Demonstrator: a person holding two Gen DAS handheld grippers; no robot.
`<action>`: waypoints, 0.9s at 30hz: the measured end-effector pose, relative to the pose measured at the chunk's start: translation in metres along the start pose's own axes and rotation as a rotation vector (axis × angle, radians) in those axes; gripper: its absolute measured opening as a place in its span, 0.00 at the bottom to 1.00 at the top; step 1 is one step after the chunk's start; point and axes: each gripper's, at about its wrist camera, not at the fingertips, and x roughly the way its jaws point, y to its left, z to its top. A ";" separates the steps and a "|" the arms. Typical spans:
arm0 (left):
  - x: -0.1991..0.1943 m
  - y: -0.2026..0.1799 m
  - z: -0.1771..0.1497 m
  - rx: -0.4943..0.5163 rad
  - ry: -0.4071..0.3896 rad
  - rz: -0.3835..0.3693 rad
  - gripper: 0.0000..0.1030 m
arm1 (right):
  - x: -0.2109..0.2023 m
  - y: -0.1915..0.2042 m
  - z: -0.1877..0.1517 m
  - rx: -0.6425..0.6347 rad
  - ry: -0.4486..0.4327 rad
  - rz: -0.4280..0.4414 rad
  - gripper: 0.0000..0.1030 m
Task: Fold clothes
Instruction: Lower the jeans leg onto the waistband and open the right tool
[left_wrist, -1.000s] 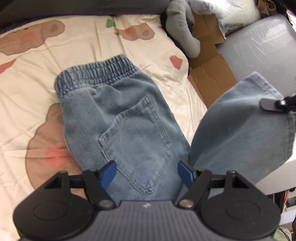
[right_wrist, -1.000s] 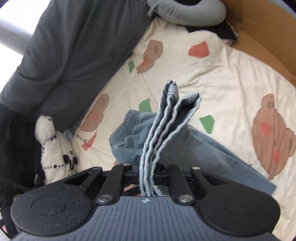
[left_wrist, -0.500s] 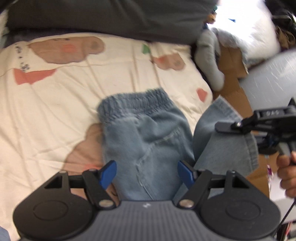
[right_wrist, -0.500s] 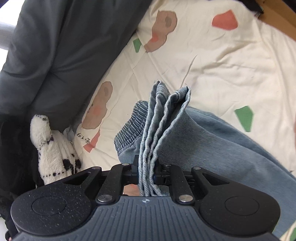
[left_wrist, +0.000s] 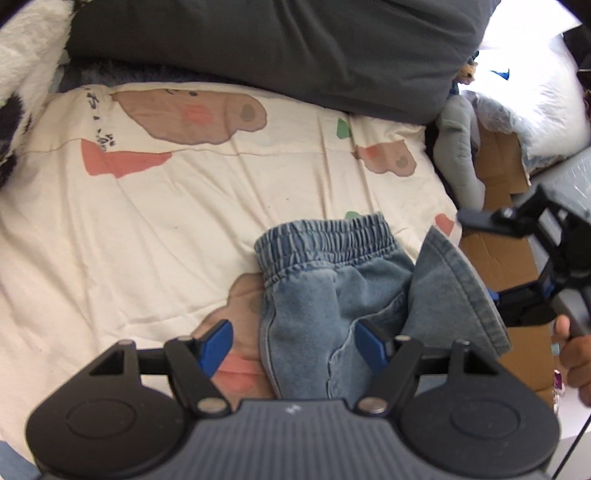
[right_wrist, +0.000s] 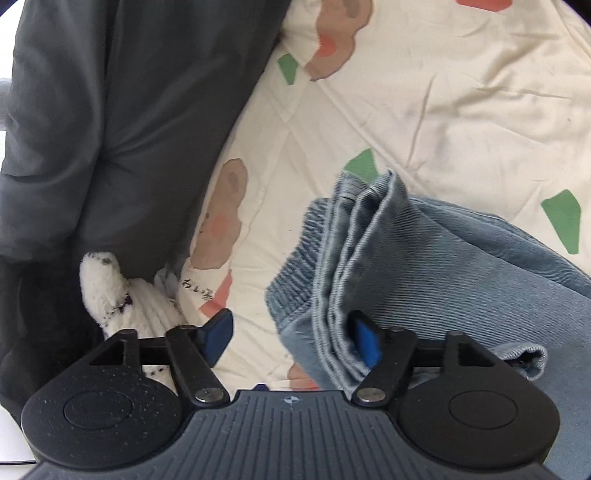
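My right gripper (right_wrist: 291, 339) has just sprung apart, releasing the hems of the light-blue denim trousers (left_wrist: 332, 295) onto their elastic waistband on the cream bear-print bedsheet (left_wrist: 166, 229). Left gripper (left_wrist: 291, 345) hovers wide, empty; fold apparently laid.

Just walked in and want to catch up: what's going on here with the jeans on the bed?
A person with a gripper in each hand is folding light blue jeans on a bear-print bedsheet. The right gripper has just been opening its jaws; the bunched leg hems lean against one pad, unclamped, near the elastic waistband. The left gripper hovers open over the seat, holding nothing.
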 end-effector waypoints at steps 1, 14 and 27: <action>-0.001 -0.001 0.000 0.005 -0.002 0.000 0.73 | -0.001 0.005 0.002 -0.011 0.005 -0.002 0.80; -0.010 -0.011 -0.003 0.052 -0.002 -0.024 0.73 | -0.059 0.043 0.015 -0.196 -0.019 0.032 0.81; -0.012 -0.018 -0.007 0.080 -0.010 -0.031 0.73 | -0.076 -0.022 -0.027 -0.315 -0.132 -0.069 0.81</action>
